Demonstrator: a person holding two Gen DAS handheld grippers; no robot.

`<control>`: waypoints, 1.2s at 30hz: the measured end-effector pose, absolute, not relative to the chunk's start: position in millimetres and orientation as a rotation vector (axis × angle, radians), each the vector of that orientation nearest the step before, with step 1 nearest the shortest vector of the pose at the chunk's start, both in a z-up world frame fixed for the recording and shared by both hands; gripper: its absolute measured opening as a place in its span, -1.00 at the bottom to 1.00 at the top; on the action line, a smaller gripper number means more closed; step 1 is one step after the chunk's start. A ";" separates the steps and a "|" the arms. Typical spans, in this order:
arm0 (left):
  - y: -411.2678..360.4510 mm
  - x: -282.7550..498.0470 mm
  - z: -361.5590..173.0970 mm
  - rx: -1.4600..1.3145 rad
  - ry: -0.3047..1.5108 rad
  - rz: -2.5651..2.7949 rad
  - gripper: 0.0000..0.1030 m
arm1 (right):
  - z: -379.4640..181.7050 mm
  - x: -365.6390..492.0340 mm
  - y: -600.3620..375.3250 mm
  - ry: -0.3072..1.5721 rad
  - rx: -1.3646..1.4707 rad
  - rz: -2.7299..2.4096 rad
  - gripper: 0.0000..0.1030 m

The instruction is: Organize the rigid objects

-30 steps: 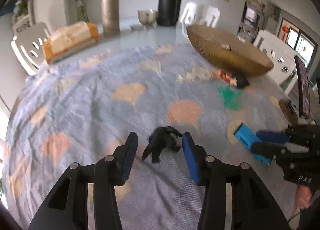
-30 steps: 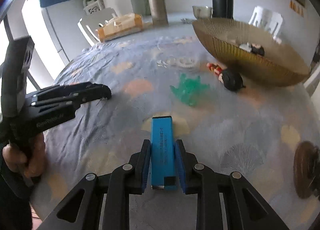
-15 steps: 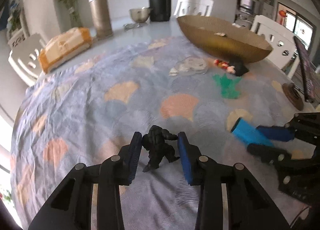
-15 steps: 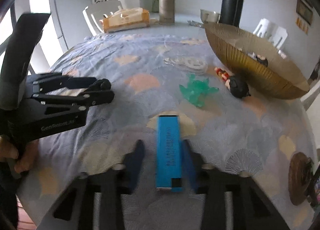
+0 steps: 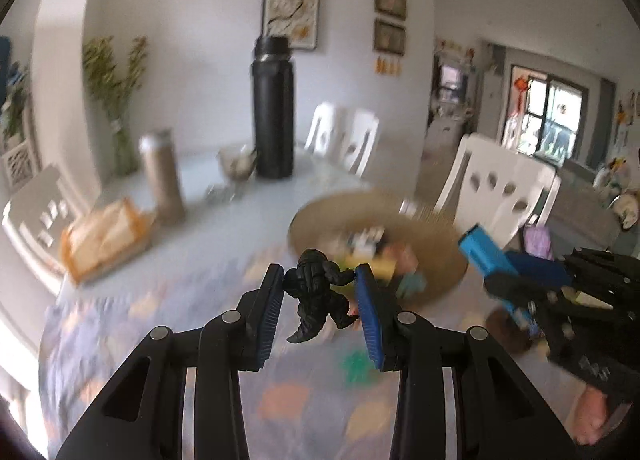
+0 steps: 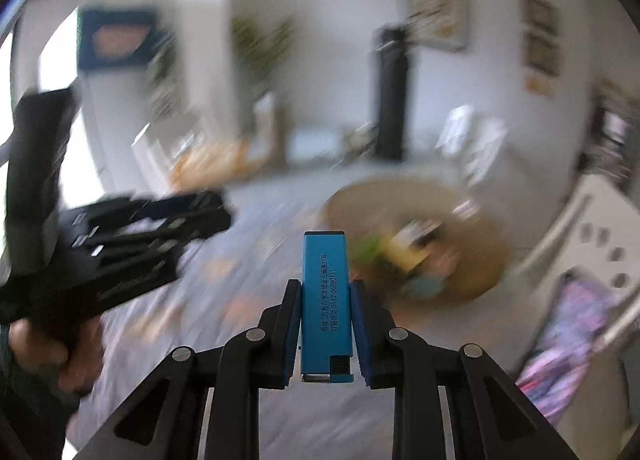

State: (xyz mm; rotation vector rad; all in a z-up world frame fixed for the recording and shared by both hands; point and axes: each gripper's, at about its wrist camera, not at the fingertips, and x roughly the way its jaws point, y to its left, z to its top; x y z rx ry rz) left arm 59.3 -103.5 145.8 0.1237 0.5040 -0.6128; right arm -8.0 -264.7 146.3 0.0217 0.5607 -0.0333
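Note:
My left gripper [image 5: 318, 302] is shut on a small black monster figure [image 5: 316, 292] and holds it up in the air above the table. My right gripper [image 6: 326, 320] is shut on a flat blue lighter [image 6: 325, 300], also lifted; it shows in the left wrist view [image 5: 486, 256] at the right. A wide golden woven bowl [image 5: 440, 256] with several small toys inside stands ahead of both grippers; it also shows in the right wrist view [image 6: 480, 260]. Both views are blurred by motion.
A green toy [image 5: 358, 368] lies on the patterned blue tablecloth [image 5: 160, 320] below my left gripper. A tall black flask [image 5: 273, 112], a metal canister [image 5: 162, 180], a tissue box [image 5: 106, 240] and white chairs [image 5: 496, 192] stand farther back.
Both grippers closed on their objects and lifted them off the tablecloth, rising and moving toward the golden bowl.

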 end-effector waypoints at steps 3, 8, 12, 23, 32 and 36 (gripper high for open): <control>-132.6 83.8 150.5 0.107 0.518 -0.636 -0.35 | 157.9 16.7 -296.9 0.560 0.119 -0.128 -0.54; -166.3 120.3 118.5 0.048 0.637 -0.667 -0.35 | 139.3 62.4 -326.4 0.641 0.231 -0.198 -0.54; -179.2 131.4 98.4 0.043 0.682 -0.670 -0.34 | 121.0 88.4 -340.4 0.709 0.253 -0.235 -0.55; -117.7 97.2 114.4 -0.018 0.637 -0.601 0.64 | 114.9 49.8 -325.6 0.687 0.237 -0.206 0.15; -25.1 49.2 98.4 -0.126 0.677 -0.473 0.65 | 107.7 12.7 -246.9 0.713 0.126 0.005 0.22; 1.2 38.2 80.4 -0.177 0.707 -0.427 0.65 | 92.5 4.6 -222.8 0.730 0.089 0.042 0.22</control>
